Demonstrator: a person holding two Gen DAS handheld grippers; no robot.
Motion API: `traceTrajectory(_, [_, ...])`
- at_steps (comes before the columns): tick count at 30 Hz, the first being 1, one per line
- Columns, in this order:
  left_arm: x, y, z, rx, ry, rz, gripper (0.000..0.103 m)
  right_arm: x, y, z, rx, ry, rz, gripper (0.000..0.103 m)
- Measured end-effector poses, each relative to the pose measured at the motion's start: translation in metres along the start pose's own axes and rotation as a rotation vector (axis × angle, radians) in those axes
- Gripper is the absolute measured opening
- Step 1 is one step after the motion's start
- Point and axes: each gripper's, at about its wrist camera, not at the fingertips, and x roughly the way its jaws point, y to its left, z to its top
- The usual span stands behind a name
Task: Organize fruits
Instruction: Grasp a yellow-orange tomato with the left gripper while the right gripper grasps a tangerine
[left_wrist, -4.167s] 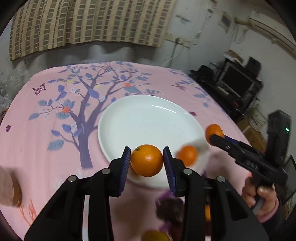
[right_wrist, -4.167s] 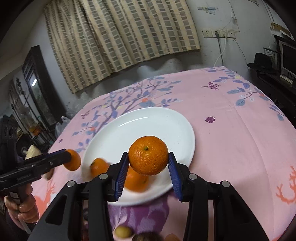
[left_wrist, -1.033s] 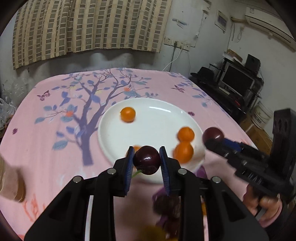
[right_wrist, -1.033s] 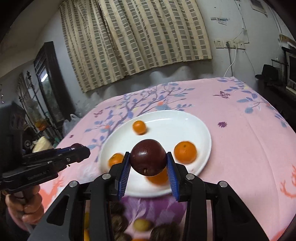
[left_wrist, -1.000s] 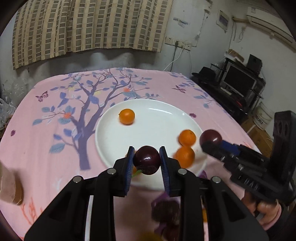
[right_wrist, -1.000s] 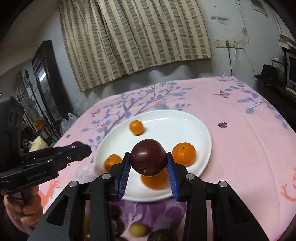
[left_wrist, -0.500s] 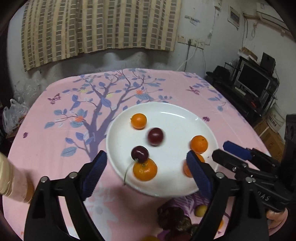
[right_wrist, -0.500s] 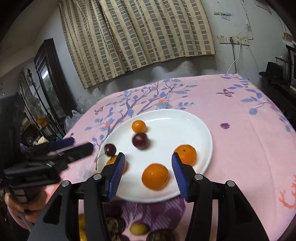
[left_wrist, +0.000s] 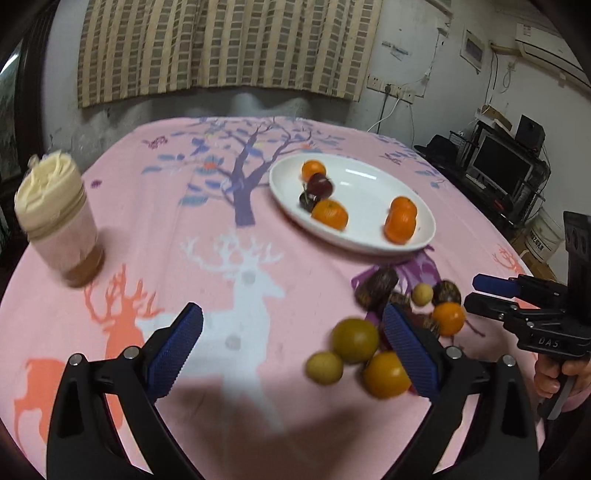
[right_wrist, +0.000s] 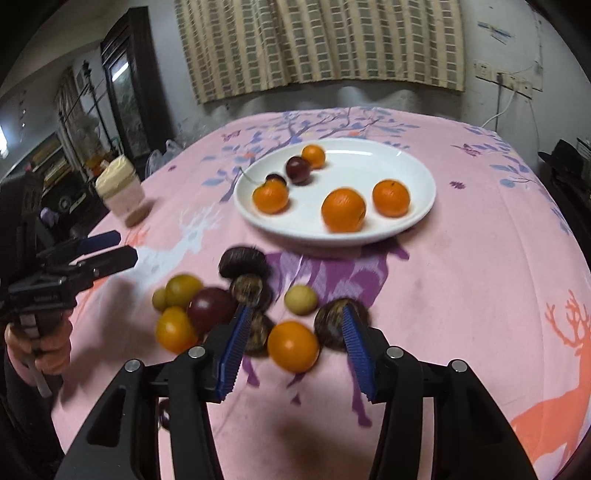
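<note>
A white plate (right_wrist: 406, 173) holds several oranges (right_wrist: 343, 209) and two dark cherries (right_wrist: 297, 169); it also shows in the left wrist view (left_wrist: 365, 188). A pile of loose fruit (right_wrist: 229, 306) lies on the pink cloth in front of the plate, with oranges, yellow-green fruits and dark fruits. My right gripper (right_wrist: 295, 339) is open and empty, its jaws standing around an orange (right_wrist: 292, 345) at the near edge of the pile. My left gripper (left_wrist: 291, 343) is open and empty, left of the pile (left_wrist: 369, 354).
A jar with a cream lid (left_wrist: 59, 218) stands on the left of the pink tablecloth (left_wrist: 236, 280). A TV stand (left_wrist: 506, 173) is off the table to the right. A dark cabinet (right_wrist: 133, 85) stands at the far left.
Both grippers have let go of their dark cherries, which now lie on the plate. Both have pulled back from the plate to the loose fruit pile.
</note>
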Motion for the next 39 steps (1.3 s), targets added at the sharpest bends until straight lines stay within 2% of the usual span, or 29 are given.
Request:
traceTrajectory(7, [-0.012,-0.004,-0.007,0.02,-0.036,0.017,0.096,0.015,0.011,-0.015,-0.044,0.082,-0.018,0.042])
traceTrajectory(15, [-0.014,-0.019,-0.011,0.081,-0.03,0.002,0.096,0.026,0.007,-0.018,-0.036,0.113,-0.036,0.035])
traceTrajectory(20, [-0.013,-0.029,-0.014,0.128,-0.021,-0.018,0.096,0.026,0.005,-0.016,-0.026,0.099,-0.031,0.034])
traceTrajectory(23, [-0.01,-0.037,-0.018,0.165,0.02,-0.093,0.096,0.013,-0.005,-0.01,0.041,0.04,0.018,0.034])
traceTrajectory(24, [-0.009,-0.042,-0.02,0.183,0.041,-0.144,0.094,0.008,-0.008,-0.009,0.062,0.02,0.02,0.034])
traceTrajectory(25, [-0.008,-0.046,-0.022,0.203,0.053,-0.172,0.081,0.006,-0.011,-0.009,0.072,0.011,0.013,0.034])
traceTrajectory(26, [-0.006,-0.051,-0.025,0.228,0.067,-0.192,0.075,0.005,-0.012,-0.008,0.079,0.008,0.008,0.034])
traceTrajectory(28, [0.001,-0.061,-0.031,0.264,0.098,-0.195,0.063,0.006,-0.015,-0.008,0.094,0.013,0.003,0.034])
traceTrajectory(30, [0.007,-0.064,-0.034,0.275,0.122,-0.189,0.055,0.007,-0.015,-0.008,0.095,0.016,-0.004,0.034])
traceTrajectory(39, [0.02,-0.068,-0.04,0.294,0.162,-0.18,0.053,0.005,-0.015,-0.008,0.09,0.01,-0.003,0.034])
